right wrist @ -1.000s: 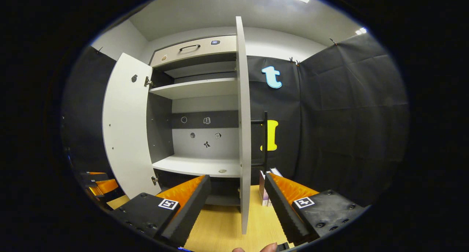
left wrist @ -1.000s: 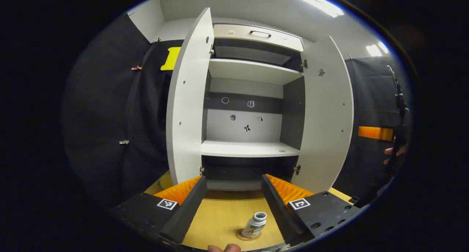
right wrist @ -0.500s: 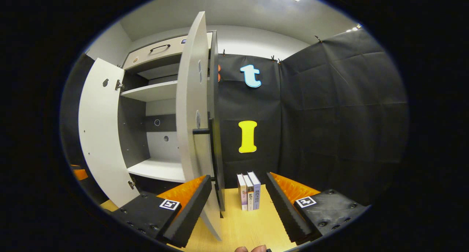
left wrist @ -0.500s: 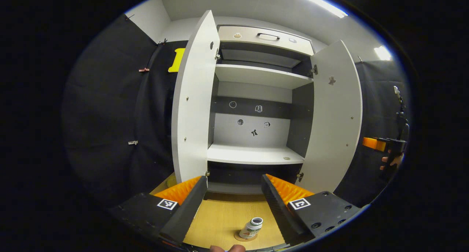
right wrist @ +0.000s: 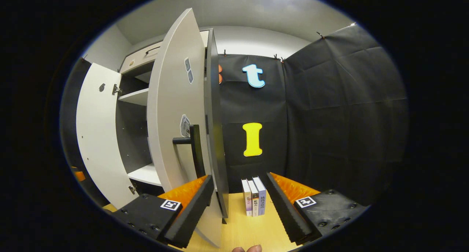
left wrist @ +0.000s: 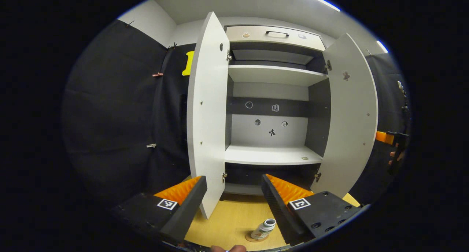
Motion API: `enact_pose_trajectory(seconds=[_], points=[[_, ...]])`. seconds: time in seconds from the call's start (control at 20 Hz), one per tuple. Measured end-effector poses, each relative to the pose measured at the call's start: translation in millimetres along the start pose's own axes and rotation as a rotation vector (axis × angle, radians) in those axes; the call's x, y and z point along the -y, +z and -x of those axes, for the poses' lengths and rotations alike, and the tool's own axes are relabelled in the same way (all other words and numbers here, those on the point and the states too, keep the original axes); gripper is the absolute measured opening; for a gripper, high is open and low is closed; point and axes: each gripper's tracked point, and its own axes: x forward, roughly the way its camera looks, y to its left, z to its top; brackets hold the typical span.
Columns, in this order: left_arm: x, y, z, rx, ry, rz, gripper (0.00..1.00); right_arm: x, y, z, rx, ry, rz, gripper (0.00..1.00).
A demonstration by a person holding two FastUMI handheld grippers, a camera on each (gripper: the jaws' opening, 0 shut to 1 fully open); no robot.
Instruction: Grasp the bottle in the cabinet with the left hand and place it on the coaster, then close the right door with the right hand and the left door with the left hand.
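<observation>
Fingers of the left gripper (left wrist: 233, 193) are spread above the bottle (left wrist: 263, 229) on its coaster (left wrist: 253, 238); the right gripper (right wrist: 239, 193) is spread beside the right door (right wrist: 172, 127).

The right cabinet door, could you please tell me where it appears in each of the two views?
Left gripper view: the right cabinet door stands open right of centre, inner face toward the camera, hinged beside the shelves.
Right gripper view: the same door sits left of centre, outer face and black handle showing, above the right gripper's left finger.
Shared landmark: the left cabinet door, open in both.
</observation>
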Motion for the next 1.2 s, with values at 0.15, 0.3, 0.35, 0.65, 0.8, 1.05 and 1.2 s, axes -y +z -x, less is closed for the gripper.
enact_pose_trajectory(seconds=[0.15, 0.3, 0.35, 0.65, 0.8, 1.05, 1.2], points=[[-7.2, -4.7, 1.3, -0.01, 0.004, -0.003, 0.95, -5.6, -1.5, 1.9, -0.007, 0.003, -0.01, 0.98], [-11.3, -5.8, 1.7, -0.006, -0.005, -0.01, 0.95, -12.5, -4.0, 4.2, -0.011, 0.007, -0.015, 0.98], [-12.2, -5.5, 1.5, -0.005, -0.007, -0.014, 0.95, -16.6, -4.4, 4.7, -0.014, 0.011, -0.017, 0.98], [-19.4, -4.9, 3.9, 0.004, -0.015, -0.019, 0.95, -61.2, -10.8, 3.9, -0.028, 0.096, -0.018, 0.97], [-26.6, -6.0, 5.6, 0.006, -0.005, -0.025, 0.95, -87.6, -15.9, 0.2, -0.037, 0.147, -0.034, 0.98], [-37.5, -8.1, 8.5, 0.005, 0.015, -0.013, 0.95, -123.5, -21.0, -10.4, -0.054, 0.212, -0.032, 0.98], [-44.1, -10.3, 10.3, 0.004, 0.032, -0.016, 0.95, -145.8, -24.3, -15.3, -0.058, 0.258, -0.036, 0.98]])
